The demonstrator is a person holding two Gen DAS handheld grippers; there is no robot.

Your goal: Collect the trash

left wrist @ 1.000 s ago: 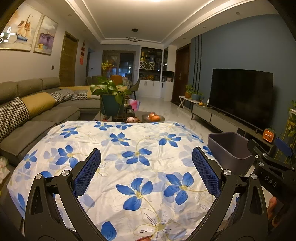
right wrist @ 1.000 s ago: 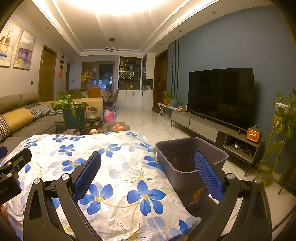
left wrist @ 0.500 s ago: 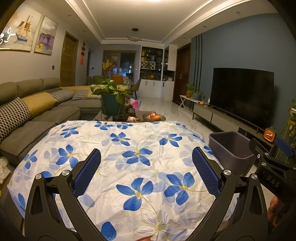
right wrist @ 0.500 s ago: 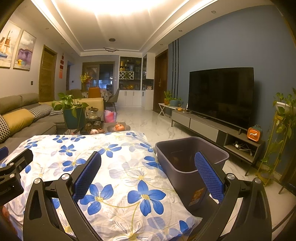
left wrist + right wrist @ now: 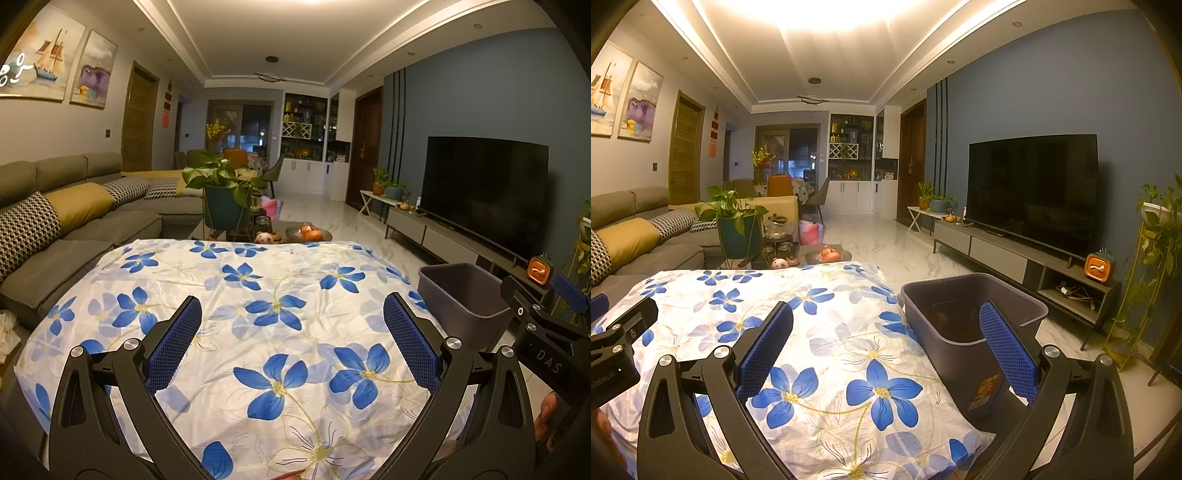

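**Both grippers empty over a bare cloth; the bin lies to the right**

Left wrist view: the left gripper (image 5: 291,334) hovers above the flowered cloth (image 5: 258,295) covering the counter, jaws spread wide with nothing between them. No trash shows on the cloth in this view. The grey bin (image 5: 463,295) stands off the counter's right edge, its long axis running away from the camera; the right gripper (image 5: 543,328) sits between this gripper and the bin. Some pale crumpled stuff (image 5: 5,332) shows at the far left edge, low beside the sofa (image 5: 74,236); what it is cannot be told.

Right wrist view: the right gripper (image 5: 886,338) is also held level and forward, jaws apart and empty. Its right-hand finger overlaps the bin (image 5: 971,321), which stands just beside the cloth's (image 5: 820,332) edge, open top up, with something small and dark on its floor. The left gripper (image 5: 617,343) shows at the left edge.

Judgement: the right hand is much the nearer to the bin, so drops fall to it; a piece of trash has yet to be found.
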